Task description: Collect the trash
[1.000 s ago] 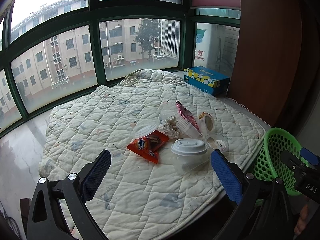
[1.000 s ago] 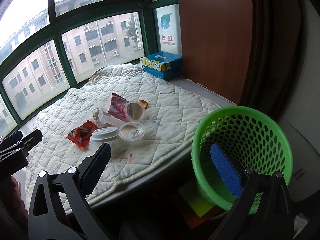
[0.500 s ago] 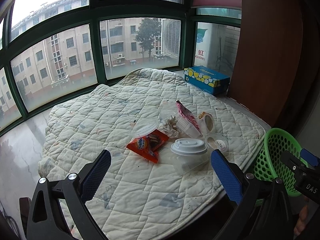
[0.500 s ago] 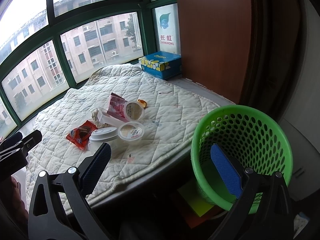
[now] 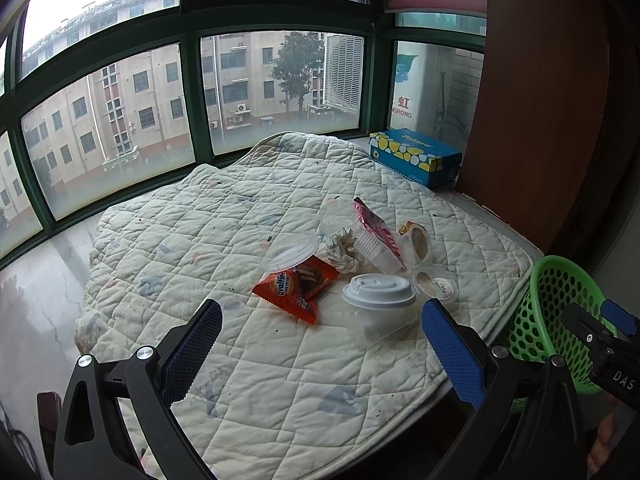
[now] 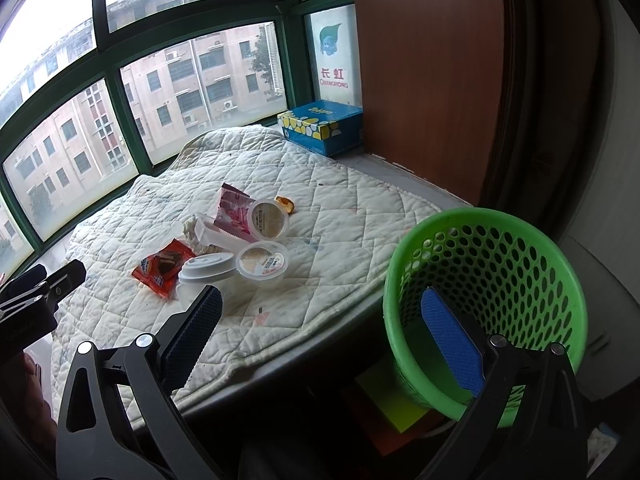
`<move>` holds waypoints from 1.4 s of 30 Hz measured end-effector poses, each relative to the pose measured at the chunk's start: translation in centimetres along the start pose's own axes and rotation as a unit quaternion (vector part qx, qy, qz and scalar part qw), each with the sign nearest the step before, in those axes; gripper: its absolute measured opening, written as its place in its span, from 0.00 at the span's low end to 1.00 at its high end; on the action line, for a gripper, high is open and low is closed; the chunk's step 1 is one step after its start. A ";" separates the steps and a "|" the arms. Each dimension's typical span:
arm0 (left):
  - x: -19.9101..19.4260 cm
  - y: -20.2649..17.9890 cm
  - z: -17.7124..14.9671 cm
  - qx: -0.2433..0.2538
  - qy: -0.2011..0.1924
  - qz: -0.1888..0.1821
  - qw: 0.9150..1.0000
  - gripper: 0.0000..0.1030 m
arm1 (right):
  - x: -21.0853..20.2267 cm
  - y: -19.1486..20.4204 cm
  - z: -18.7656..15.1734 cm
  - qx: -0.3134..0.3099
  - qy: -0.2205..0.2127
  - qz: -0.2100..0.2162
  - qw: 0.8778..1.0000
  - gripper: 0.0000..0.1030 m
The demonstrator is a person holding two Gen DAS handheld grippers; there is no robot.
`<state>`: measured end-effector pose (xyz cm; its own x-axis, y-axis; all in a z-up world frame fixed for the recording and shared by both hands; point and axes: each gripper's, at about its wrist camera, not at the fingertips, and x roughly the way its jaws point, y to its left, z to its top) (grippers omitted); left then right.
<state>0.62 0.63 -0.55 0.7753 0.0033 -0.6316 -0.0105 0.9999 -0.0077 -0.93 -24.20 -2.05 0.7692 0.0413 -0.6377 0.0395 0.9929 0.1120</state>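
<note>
Trash lies in a cluster on the quilted mat: an orange Ovaltine wrapper, a clear cup with a white lid, a crumpled tissue, a pink packet and two small pudding cups. The same cluster shows in the right wrist view, with the wrapper and lidded cup. My left gripper is open and empty, just short of the cluster. My right gripper is open and empty, near the green basket, its right finger over the rim.
A blue tissue box stands at the mat's far right corner by a brown wooden panel. Green-framed windows curve behind the mat. The basket sits below the mat's right edge. Coloured papers lie under the basket.
Both views shifted only slightly. Both grippers stay open and empty, and no trash has moved.
</note>
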 end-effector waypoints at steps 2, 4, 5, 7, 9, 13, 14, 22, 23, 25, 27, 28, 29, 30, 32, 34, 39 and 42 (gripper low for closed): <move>0.0 0.0 0.0 -0.001 0.001 0.000 1.000 0.94 | 0.0 0.0 0.0 0.000 0.001 0.000 1.000 0.95; 0.1 0.1 0.1 -0.002 0.002 0.000 1.000 0.94 | 0.0 0.0 0.0 0.000 0.001 0.001 1.000 0.95; 0.1 0.1 0.1 -0.003 0.002 0.000 1.000 0.94 | 0.0 0.0 0.0 -0.001 0.001 0.001 1.000 0.95; 0.1 0.2 0.1 -0.003 0.002 0.000 1.000 0.94 | 0.1 0.1 0.0 -0.002 0.001 0.002 1.000 0.95; 0.1 0.2 0.1 -0.002 0.002 0.000 1.000 0.94 | 0.3 0.3 0.0 -0.003 0.001 0.002 1.000 0.95; 0.2 0.4 0.1 -0.004 0.004 0.001 1.000 0.94 | 0.4 0.3 -0.1 -0.003 0.002 0.004 1.000 0.95; 0.3 0.5 0.1 -0.005 0.005 0.002 1.000 0.94 | 0.4 0.3 -0.1 -0.003 0.002 0.004 1.000 0.95; 0.7 1.1 0.5 -0.012 0.011 0.004 1.000 0.94 | 1.0 0.5 0.1 -0.005 0.005 0.006 1.000 0.95; 0.8 1.2 0.5 -0.014 0.011 0.005 1.000 0.94 | 1.1 0.5 0.2 -0.005 0.006 0.008 1.000 0.95; 0.9 1.5 0.7 -0.016 0.012 0.008 1.000 0.94 | 1.4 0.6 0.3 -0.007 0.007 0.009 1.000 0.95; 1.1 1.8 0.8 -0.020 0.014 0.010 1.000 0.94 | 1.7 0.7 0.4 -0.010 0.009 0.011 1.000 0.95; 1.2 1.9 0.8 -0.021 0.014 0.012 1.000 0.94 | 1.8 0.8 0.5 -0.011 0.010 0.012 1.000 0.95; 1.3 2.0 0.9 -0.022 0.014 0.014 1.000 0.94 | 1.9 0.8 0.5 -0.013 0.010 0.013 1.000 0.95; 1.5 2.2 0.9 -0.024 0.015 0.016 0.999 0.94 | 2.1 0.9 0.6 -0.015 0.010 0.014 1.000 0.95; 1.8 2.5 1.0 -0.026 0.019 0.019 0.999 0.94 | 2.6 1.0 0.6 -0.019 0.014 0.015 1.000 0.95; 2.1 3.0 1.1 -0.029 0.022 0.024 0.999 0.94 | 3.2 1.2 0.7 -0.023 0.018 0.019 0.999 0.95; 2.8 4.3 1.4 -0.042 0.026 0.036 0.998 0.94 | 4.7 1.8 0.9 -0.035 0.029 0.030 0.999 0.95; 3.3 5.1 1.7 -0.048 0.029 0.045 0.997 0.94 | 5.7 2.2 0.9 -0.041 0.037 0.042 0.998 0.95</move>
<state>4.18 5.81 -1.37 0.7307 0.0903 -0.6767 -0.1410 0.9898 -0.0201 4.15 -21.88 -4.74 0.7188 0.1307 -0.6828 -0.0779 0.9911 0.1078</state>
